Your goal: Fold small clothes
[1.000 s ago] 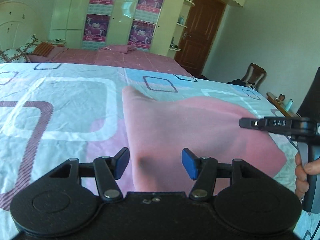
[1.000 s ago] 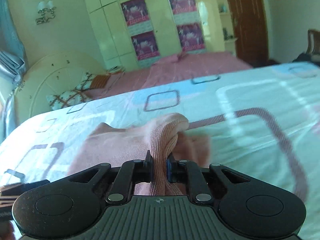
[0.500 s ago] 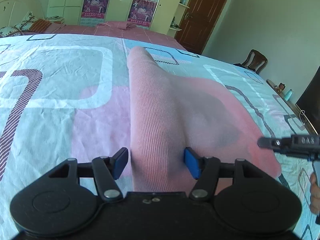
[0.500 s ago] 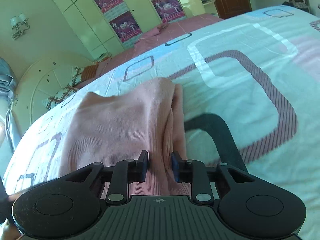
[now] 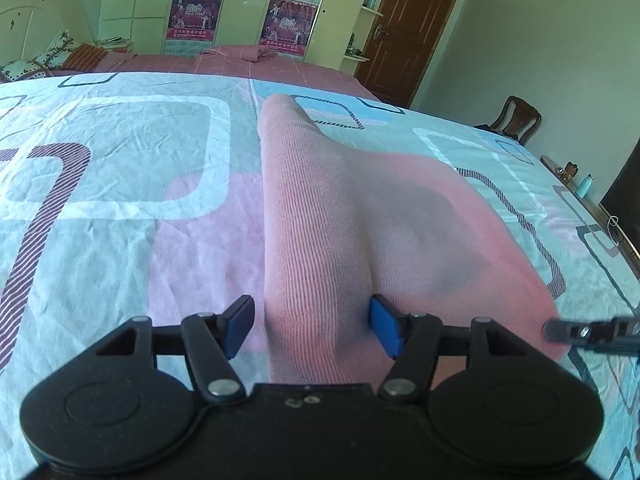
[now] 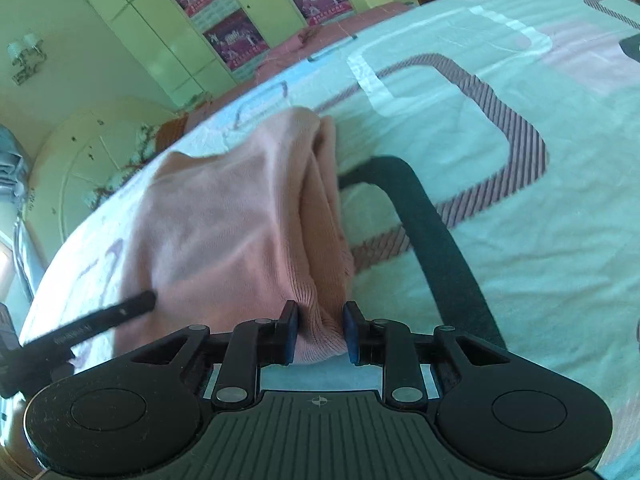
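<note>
Bedspread (image 5: 120, 184): patterned sheet, rounded-rectangle motifs in white, pink, maroon stripe and grey; creased; carries the garment.
Far edge: sheet ends against a pink-covered bed (image 5: 248, 66) lying in front of the wardrobe (image 5: 132, 4).
Right edge: falls away toward a wooden chair (image 5: 518, 118) and a dark door (image 5: 416, 28); a low shelf with a small bottle (image 5: 585, 185) stands further along that side.
Open room, left: wide bare stretch of sheet to the left of the garment in the left wrist view.
Open room, right: bare sheet to the right of the garment in the right wrist view, crossed by a dark curved band (image 6: 432, 224).
Garment (image 5: 360, 248): pink ribbed knit, lying about mid-sheet, nearer the near edge; body spread flat, its left side raised in a long ridge running away from the camera.
Garment, right side: bunched into several lengthwise folds (image 6: 320, 216); ribbed hem nearest the camera.
Left gripper (image 5: 312, 330): jaws apart; the ridge of knit passes between the blue pads, a gap shows at the left pad, right pad at the cloth; no squeeze visible.
Right gripper (image 6: 319, 332): jaws have just been opening; now narrowly parted, the ribbed hem fills the gap between the pads, and both pads meet the cloth.
</note>
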A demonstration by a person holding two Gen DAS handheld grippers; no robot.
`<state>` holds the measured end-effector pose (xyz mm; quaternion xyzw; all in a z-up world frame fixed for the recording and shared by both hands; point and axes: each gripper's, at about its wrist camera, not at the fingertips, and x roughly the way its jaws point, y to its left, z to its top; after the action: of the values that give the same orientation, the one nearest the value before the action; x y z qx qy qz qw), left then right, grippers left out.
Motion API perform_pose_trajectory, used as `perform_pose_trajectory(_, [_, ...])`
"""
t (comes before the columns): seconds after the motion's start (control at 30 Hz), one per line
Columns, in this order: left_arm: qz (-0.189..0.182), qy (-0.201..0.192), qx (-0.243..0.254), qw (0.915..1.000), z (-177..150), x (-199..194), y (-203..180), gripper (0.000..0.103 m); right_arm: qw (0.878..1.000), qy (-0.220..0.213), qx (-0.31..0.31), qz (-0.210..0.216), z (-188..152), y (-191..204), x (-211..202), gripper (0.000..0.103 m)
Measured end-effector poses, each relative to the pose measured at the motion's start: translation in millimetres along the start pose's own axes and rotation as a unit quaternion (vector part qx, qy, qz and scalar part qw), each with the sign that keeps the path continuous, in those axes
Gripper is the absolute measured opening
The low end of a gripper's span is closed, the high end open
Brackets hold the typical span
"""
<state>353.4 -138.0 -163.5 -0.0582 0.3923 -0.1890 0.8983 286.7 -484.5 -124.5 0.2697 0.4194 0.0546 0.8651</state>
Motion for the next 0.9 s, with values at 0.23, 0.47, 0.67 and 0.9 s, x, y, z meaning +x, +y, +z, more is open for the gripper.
perform_pose_trajectory(0.23, [0.008,0.008,-0.001,0.9999,5.8,-2.7,-4.1,0.063,0.999,0.013,-0.005,-0.033,-2.9,-11.1,0.2,0.022])
perform_pose_trajectory(0.47, [0.013,-0.013,0.000,0.9998,24.0,-13.8,-10.0,0.066,0.998,-0.050,-0.016,-0.026,32.6,1.5,-16.3,0.065])
perform_pose_trajectory(0.67, [0.009,-0.021,-0.007,0.9997,50.1,-4.7,-7.3,0.066,0.997,-0.050,-0.043,-0.028,62.6,19.9,13.3,0.065])
perform_pose_trajectory(0.9, [-0.004,-0.014,-0.062,0.9980,81.9,30.7,11.0,0.063,0.997,-0.025,-0.062,-0.037,90.6,28.5,69.2,0.065])
